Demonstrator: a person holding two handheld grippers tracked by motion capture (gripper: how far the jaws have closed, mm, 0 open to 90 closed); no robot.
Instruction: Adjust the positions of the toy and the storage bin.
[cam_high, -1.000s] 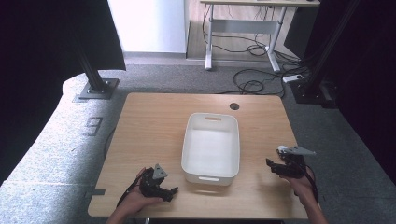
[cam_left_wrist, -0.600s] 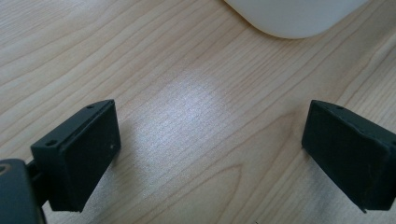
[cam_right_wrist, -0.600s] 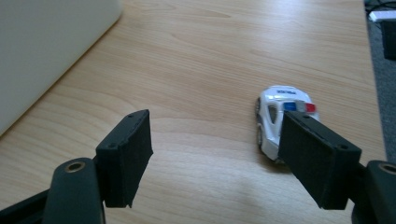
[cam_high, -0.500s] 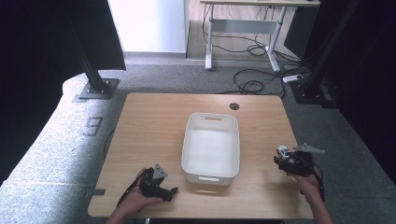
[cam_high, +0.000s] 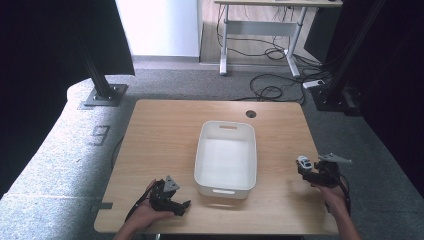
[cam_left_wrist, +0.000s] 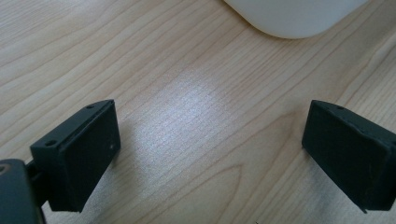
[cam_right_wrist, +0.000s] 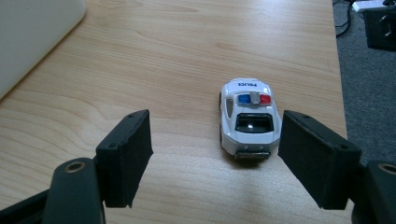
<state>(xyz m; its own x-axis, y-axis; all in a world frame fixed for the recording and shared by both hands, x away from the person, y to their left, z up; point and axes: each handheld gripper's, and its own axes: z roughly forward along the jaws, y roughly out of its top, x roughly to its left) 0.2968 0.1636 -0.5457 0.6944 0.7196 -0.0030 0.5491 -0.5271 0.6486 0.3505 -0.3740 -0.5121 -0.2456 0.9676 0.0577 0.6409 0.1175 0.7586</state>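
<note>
Car: small white die-cast toy police car (cam_right_wrist: 247, 119) sat on the light wooden desk (cam_high: 165, 135), near its right edge, right of the white plastic tub (cam_high: 226, 157).
Right tongs (cam_right_wrist: 212, 154): spread wide, car just inside the right jaw, nothing gripped.
Left tongs (cam_left_wrist: 210, 149): gaping, over bare wood.
Handling: probably light, hard, glossy, and it'll roll, so I'd pinch the flat sides.

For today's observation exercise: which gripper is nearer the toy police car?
Right. The right gripper has the toy police car between its open jaws; the left gripper sits across the white bin.
</note>
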